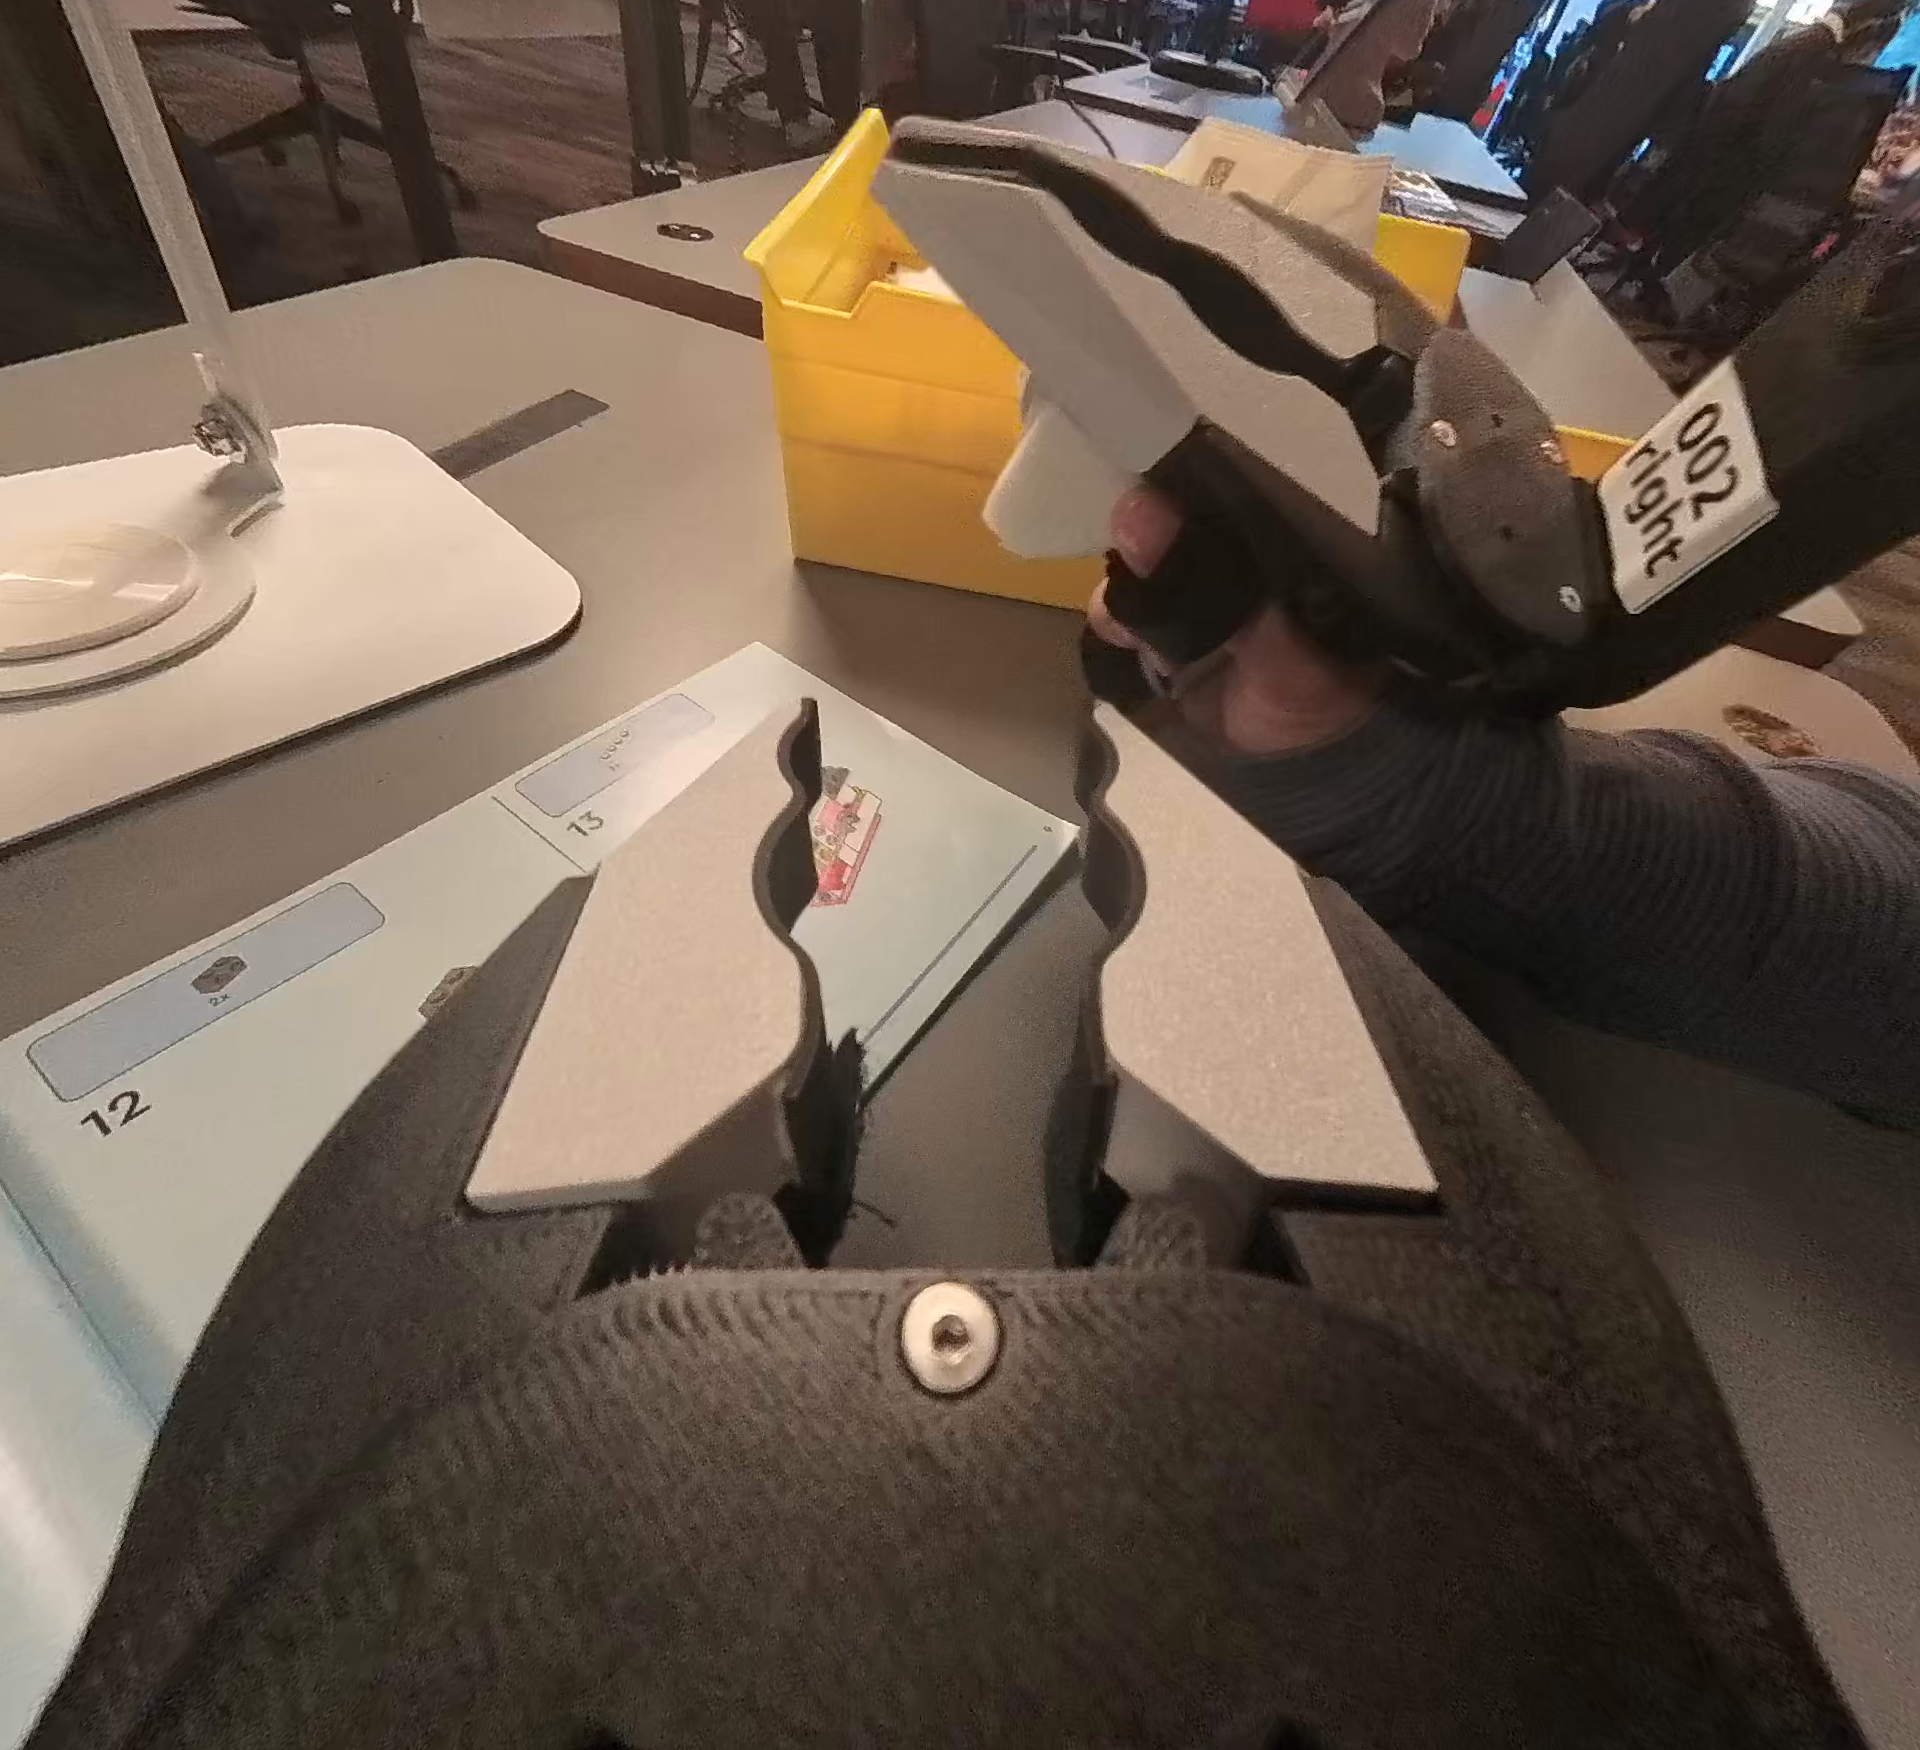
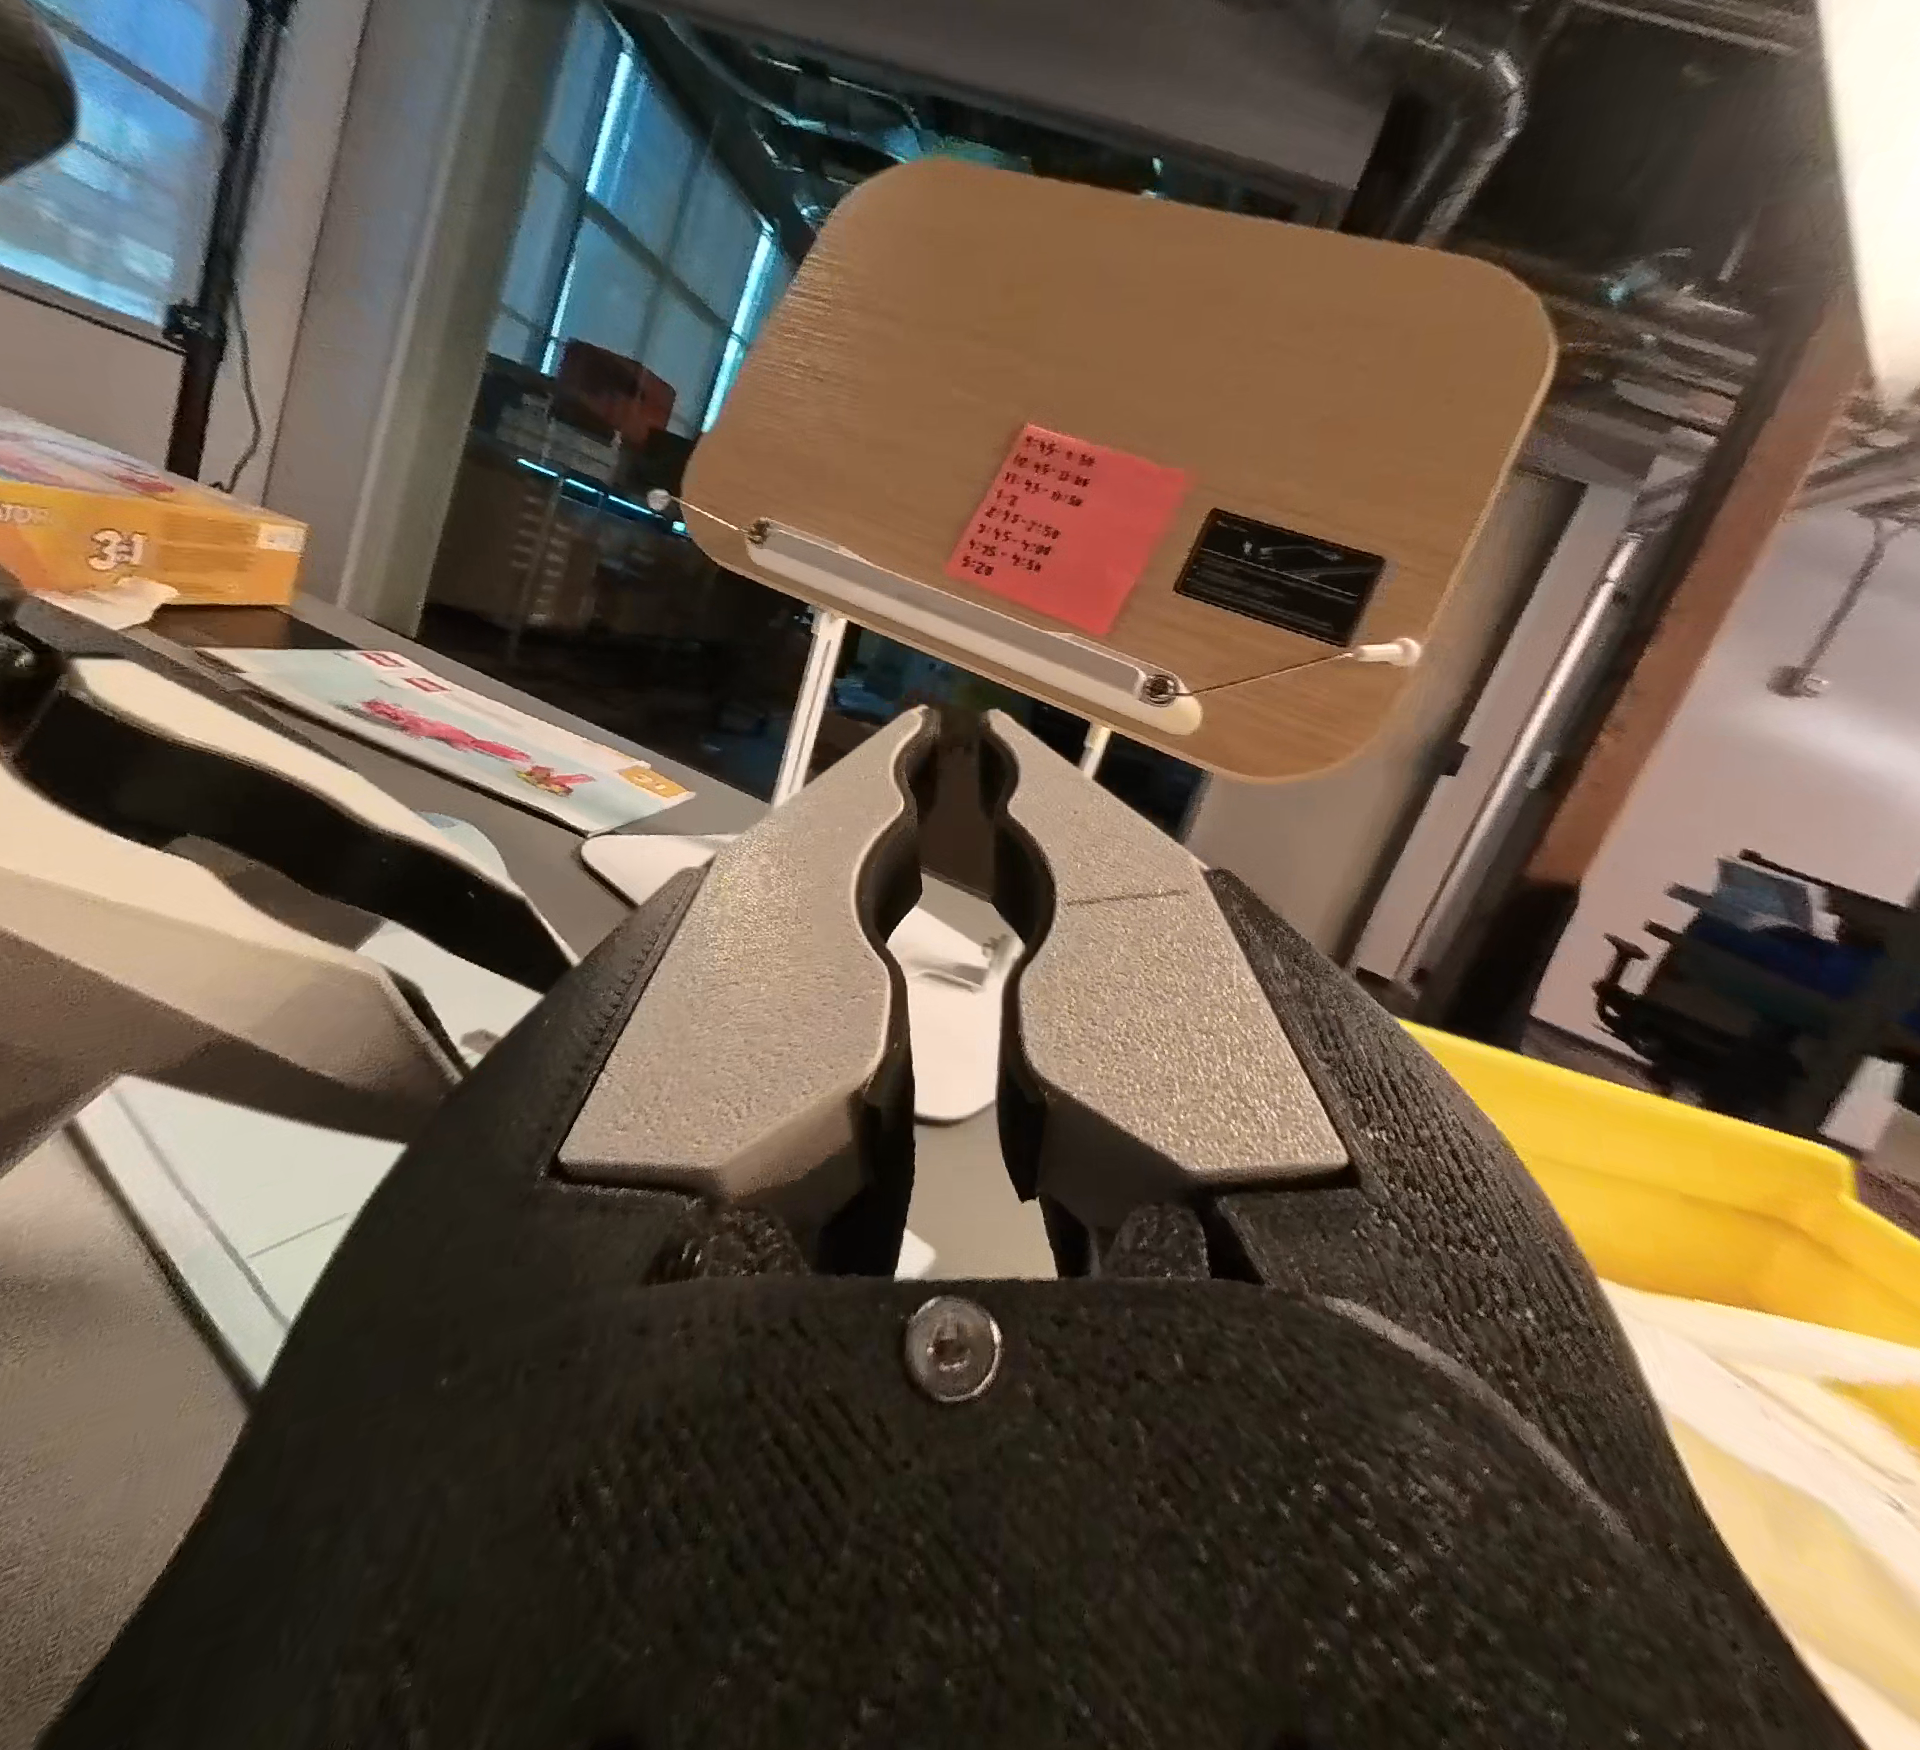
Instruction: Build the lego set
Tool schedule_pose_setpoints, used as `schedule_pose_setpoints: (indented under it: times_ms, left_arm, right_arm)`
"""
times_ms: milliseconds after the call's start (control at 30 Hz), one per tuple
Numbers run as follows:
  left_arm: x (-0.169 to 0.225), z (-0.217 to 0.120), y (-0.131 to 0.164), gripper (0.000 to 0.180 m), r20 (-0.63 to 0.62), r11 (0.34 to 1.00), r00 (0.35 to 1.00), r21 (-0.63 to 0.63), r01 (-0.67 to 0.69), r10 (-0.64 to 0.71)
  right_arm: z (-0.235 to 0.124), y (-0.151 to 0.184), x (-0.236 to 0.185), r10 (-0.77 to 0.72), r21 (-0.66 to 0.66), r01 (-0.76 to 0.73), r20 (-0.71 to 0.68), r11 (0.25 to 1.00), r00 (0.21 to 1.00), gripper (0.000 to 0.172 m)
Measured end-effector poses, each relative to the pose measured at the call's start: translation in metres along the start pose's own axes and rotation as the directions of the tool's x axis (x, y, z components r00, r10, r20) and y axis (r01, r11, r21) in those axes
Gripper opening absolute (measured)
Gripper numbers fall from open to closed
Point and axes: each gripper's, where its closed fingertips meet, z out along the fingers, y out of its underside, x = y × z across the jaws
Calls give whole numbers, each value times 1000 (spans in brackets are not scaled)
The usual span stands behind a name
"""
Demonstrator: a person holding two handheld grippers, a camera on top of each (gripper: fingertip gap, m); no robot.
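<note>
My left gripper [image 1: 948, 713] is open with nothing between its fingers. It hovers over the far corner of a pale blue building-instruction booklet [image 1: 644, 765] that lies on the dark table [image 1: 665, 474]. My right gripper [image 2: 958, 721] is raised and points at a wooden book-stand board [image 2: 1143, 350]. Its fingertips stand a narrow slit apart, and a small dark piece [image 2: 960, 736] sits between them. The right gripper also shows in the left wrist view [image 1: 896, 142], held by a hand above a yellow bin [image 1: 894, 433].
The book stand's white base [image 1: 312, 537] lies at the left of the table. A pink note [image 2: 1070, 537] sticks to the board. A yellow box [image 2: 156, 547] and a second booklet [image 2: 468, 734] lie at the left. The yellow bin's rim [image 2: 1662, 1181] is at the lower right. Across from one pair of fingers to the other is roughly 9 cm.
</note>
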Motion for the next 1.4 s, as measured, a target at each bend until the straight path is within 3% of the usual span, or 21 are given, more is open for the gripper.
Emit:
schedule_pose_setpoints:
  times_ms: [233,367,567,800,1000,1233,1400]
  left_arm:
    - [7,10,11,47,-13,993,997,-92,-74,73]
    - [14,21,21,44,-100,984,995,-176,-14,-4]
    - [18,26,32,43,-116,966,992,-245,-80,53]
    - [18,35,52,35,-95,902,974,-367,-225,204]
    - [21,34,54,24,-122,904,978,-375,-204,170]
    - [22,32,58,25,-134,894,978,-399,-202,161]
    - [20,34,65,11,-123,870,975,-441,-223,188]
  right_arm:
    - [-39,-8,8,-38,-69,32,-100,997,994,3]
    - [-55,-13,20,-5,-66,-6,-160,998,987,1]
    - [-37,10,33,110,-106,-129,-172,986,979,0]
    - [-33,15,24,107,-135,-125,-133,983,985,1]
    - [-32,16,19,96,-147,-113,-114,983,989,0]
    - [-29,16,14,100,-153,-113,-92,982,991,0]
    - [-28,17,13,106,-156,-119,-87,981,991,0]
